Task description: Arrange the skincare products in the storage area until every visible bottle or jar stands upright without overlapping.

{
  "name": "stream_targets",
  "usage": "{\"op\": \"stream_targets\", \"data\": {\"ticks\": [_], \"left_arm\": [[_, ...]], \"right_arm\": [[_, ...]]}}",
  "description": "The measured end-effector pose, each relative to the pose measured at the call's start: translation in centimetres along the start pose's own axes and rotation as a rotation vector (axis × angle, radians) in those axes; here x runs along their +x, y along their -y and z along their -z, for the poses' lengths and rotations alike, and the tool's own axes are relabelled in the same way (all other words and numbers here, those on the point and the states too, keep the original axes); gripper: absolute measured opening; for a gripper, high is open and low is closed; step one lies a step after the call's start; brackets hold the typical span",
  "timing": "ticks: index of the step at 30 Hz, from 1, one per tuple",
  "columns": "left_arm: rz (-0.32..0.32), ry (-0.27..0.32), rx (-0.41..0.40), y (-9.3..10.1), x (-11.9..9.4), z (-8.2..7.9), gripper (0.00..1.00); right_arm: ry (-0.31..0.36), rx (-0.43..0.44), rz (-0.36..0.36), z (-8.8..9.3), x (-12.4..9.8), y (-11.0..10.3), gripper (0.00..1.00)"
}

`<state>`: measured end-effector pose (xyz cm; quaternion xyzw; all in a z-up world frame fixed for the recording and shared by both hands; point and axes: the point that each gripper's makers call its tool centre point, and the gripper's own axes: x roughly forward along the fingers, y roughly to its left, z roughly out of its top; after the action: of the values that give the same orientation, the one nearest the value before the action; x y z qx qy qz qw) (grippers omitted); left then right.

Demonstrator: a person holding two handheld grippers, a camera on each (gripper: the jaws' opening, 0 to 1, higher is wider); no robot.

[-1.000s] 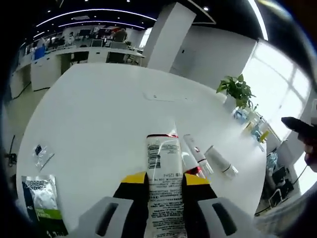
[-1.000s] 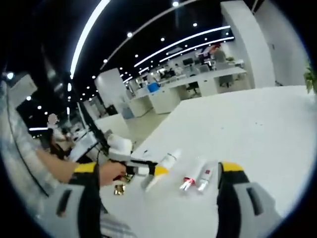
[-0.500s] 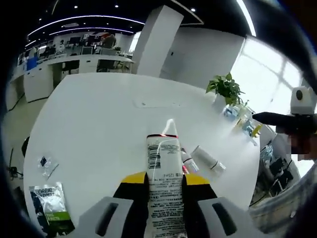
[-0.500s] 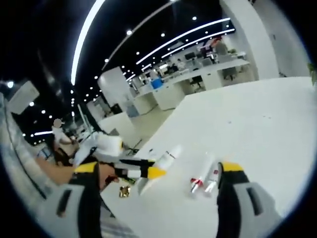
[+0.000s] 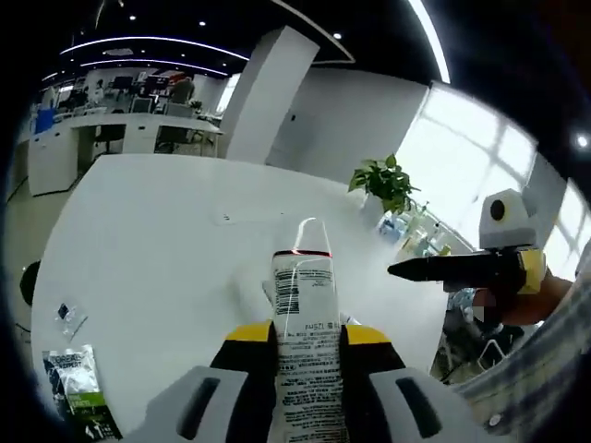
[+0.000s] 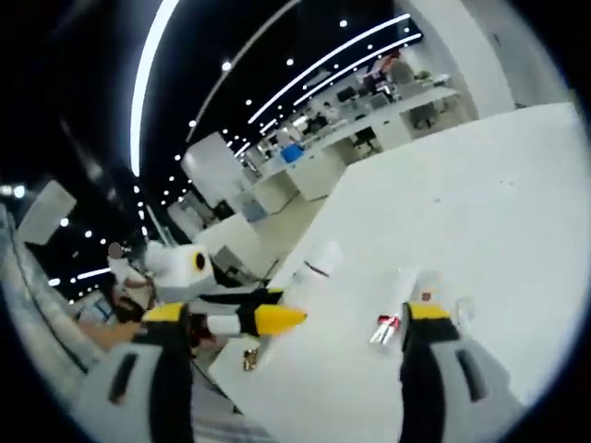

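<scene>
Left gripper view, far left on the white counter [image 5: 157, 231]: a green-and-white sachet [image 5: 76, 388] lies flat near the edge, with a small clear packet [image 5: 66, 314] just beyond it. Centre: the left gripper [image 5: 305, 340] is clamped on a white tube [image 5: 303, 323] with black print and a red band under its cap; the tube sits between the yellow-tipped jaws, cap end pointing away from the camera, lifted over the counter. Further right, a potted plant [image 5: 383, 182] stands at the far counter edge by the window, a few small bottles [image 5: 411, 231] next to it, too blurred to identify. Right edge: the other gripper enters, dark jaws pointing left, held by a hand [image 5: 517, 300]. Right gripper view, left side: the left gripper shows again, yellow jaw tips on the white tube [image 6: 309, 268], raised over the counter edge. Centre-right: two slim tubes with red ends [image 6: 392, 318] lie flat on the counter [image 6: 499, 185], side by side, just beside the right jaw. The right gripper [image 6: 291, 351] has its jaws spread wide apart with nothing between them.
</scene>
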<state>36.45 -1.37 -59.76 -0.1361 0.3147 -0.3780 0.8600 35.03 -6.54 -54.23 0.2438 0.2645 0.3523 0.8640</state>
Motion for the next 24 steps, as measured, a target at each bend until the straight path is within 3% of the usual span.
{"op": "stream_targets", "data": {"ticks": [6, 17, 20, 24], "left_arm": [[0.037, 0.009, 0.046, 2.9, -0.2, -0.4, 0.24], [0.089, -0.002, 0.183, 7.5, -0.4, 0.3, 0.24], [0.099, -0.006, 0.198, 8.3, -0.4, 0.5, 0.24], [0.091, -0.021, 0.239, 8.7, -0.4, 0.9, 0.25]], "right_arm": [[0.085, 0.158, -0.048, -1.0, 0.0, 0.1, 0.78], [0.059, 0.285, -0.053, -0.2, 0.6, 0.6, 0.51], [0.080, 0.340, -0.054, -0.5, 0.4, 0.8, 0.37], [0.089, 0.418, -0.083, -0.3, 0.0, 0.7, 0.28]]}}
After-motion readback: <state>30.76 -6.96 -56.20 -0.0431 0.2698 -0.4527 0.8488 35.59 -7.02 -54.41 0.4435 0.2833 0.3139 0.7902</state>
